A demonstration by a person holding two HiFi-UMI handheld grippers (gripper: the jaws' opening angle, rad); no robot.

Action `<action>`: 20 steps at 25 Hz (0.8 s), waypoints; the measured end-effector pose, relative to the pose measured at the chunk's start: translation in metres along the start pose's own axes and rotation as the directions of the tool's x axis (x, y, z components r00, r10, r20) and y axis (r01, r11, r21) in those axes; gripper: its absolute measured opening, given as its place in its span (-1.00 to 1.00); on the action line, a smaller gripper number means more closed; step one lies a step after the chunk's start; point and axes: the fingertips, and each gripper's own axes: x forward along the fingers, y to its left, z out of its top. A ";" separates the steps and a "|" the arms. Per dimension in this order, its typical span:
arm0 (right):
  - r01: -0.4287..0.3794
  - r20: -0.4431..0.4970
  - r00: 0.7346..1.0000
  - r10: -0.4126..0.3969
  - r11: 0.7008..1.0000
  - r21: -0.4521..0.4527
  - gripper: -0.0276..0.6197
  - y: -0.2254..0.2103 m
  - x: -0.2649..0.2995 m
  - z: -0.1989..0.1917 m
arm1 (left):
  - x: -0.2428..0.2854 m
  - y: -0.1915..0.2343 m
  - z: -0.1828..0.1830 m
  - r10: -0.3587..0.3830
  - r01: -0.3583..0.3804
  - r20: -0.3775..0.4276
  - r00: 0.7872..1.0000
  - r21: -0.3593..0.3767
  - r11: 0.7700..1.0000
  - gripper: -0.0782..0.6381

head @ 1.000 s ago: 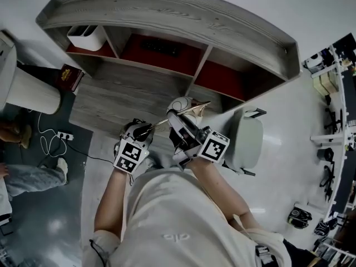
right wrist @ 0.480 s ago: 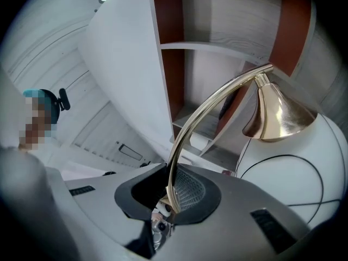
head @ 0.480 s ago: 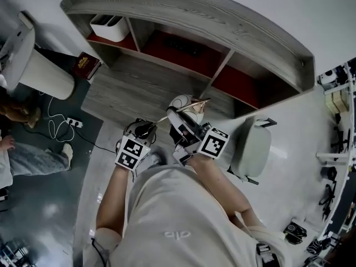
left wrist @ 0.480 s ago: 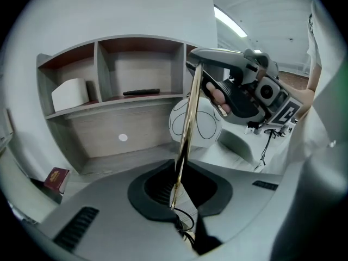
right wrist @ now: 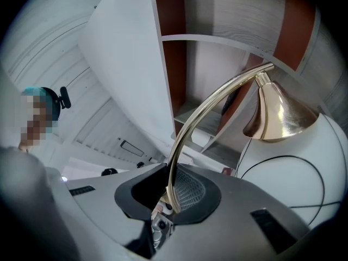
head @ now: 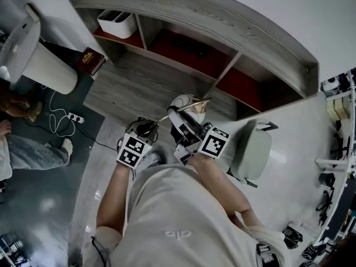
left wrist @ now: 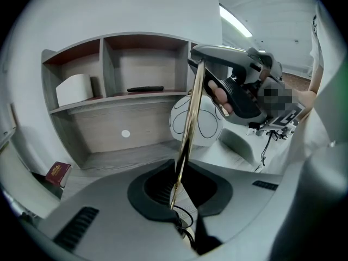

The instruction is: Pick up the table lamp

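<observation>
While lifting the table lamp [head: 184, 103], holding it up in the air, close to the body and off the gray desk [head: 139, 88] (judging from above). Held by the thin gold stem [left wrist: 187, 118], most likely because of the round white globe [left wrist: 211, 125], too big and smooth to pinch. Left gripper [left wrist: 176, 200] closed tight on the low end of the stem, right by the black cord [left wrist: 185, 222]. Right gripper [right wrist: 168, 200] closed on the stem too, below the bend to the gold shade [right wrist: 280, 113]. Using 2 grips probably to stop the top-heavy lamp from swinging or tipping. Behind the desk, shelves [head: 183, 43] with red backs; off to the right, a white chair [head: 251, 146].
</observation>
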 end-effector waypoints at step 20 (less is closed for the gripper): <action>0.027 0.003 1.000 -0.026 0.999 -0.019 -0.71 -0.001 -0.005 -0.012 | 0.001 -0.004 -0.011 -0.039 0.039 0.009 0.999 -0.001 0.999 -0.65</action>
